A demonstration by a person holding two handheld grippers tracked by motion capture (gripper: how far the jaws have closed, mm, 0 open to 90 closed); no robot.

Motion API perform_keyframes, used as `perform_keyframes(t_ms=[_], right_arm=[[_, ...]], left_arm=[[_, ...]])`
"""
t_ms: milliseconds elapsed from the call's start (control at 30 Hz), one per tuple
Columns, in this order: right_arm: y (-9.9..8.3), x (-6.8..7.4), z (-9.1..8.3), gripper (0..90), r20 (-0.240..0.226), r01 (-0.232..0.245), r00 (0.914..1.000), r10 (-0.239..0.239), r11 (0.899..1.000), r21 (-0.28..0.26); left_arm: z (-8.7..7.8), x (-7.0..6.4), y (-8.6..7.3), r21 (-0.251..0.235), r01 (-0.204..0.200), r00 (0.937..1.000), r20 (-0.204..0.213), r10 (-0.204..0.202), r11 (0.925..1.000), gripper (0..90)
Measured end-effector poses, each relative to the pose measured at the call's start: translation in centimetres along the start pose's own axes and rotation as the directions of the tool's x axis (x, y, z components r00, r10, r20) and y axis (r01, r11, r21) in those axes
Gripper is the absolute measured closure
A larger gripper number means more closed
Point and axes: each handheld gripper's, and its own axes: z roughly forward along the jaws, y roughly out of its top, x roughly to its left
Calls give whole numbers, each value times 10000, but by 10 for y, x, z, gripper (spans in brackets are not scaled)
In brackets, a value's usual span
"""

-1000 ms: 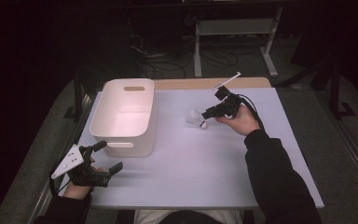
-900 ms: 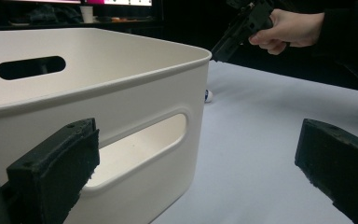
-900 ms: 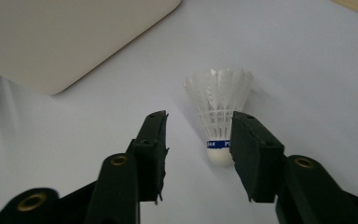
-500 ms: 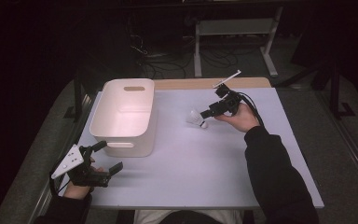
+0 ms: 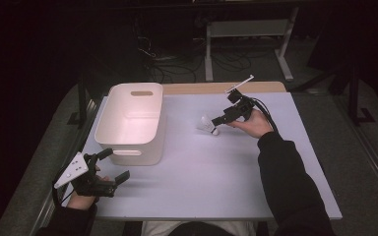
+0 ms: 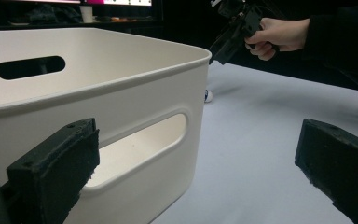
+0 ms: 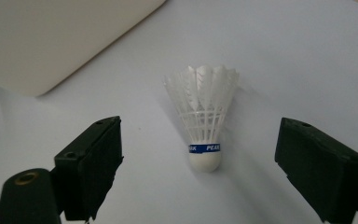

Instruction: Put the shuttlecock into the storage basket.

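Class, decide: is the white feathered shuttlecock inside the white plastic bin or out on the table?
Out. The white feathered shuttlecock lies on the table, beside the white plastic bin.

A white-framed stand point(image 5: 246, 37) and loose cables point(image 5: 174, 61) occupy the dark floor beyond the table point(image 5: 202, 191), whose surface is pale.

Bare table point(image 5: 216, 172) right of the tub point(image 5: 128, 129), shuttlecock point(image 7: 204, 116) between tongs point(image 7: 198, 175).
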Motion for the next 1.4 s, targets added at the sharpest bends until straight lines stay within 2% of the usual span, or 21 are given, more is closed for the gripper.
perform_keyframes(t_ms=[167,233,300,600,833,1133,1267,1400], right_arm=[[3,-1,11,0,32,192,9998,-194,9991,374],[3,-2,12,0,4,249,9997,-250,9988,415],[3,-2,18,0,67,338,9994,-344,9967,742],[1,-7,33,0,56,390,9992,-398,9941,1013],[-1,-11,38,0,27,468,9989,-474,9920,1174],[-4,-15,44,47,-209,461,9988,-436,9890,1404],[-5,-15,46,115,-303,530,9983,-489,9864,1554],[-5,-14,46,139,-353,561,9981,-510,9848,1645]], left_arm=[[0,0,0,1,-15,10000,4,15,10000,0],[0,0,0,3,-21,10000,3,21,10000,0],[0,0,0,8,-17,10000,5,17,10000,0],[0,0,0,4,-16,10000,12,16,10000,0],[0,0,0,-5,-21,10000,13,21,10000,0],[0,0,0,-3,-21,10000,8,21,10000,0],[0,0,0,-4,-19,10000,9,19,10000,0],[0,0,0,-4,-22,10000,9,22,10000,0]])
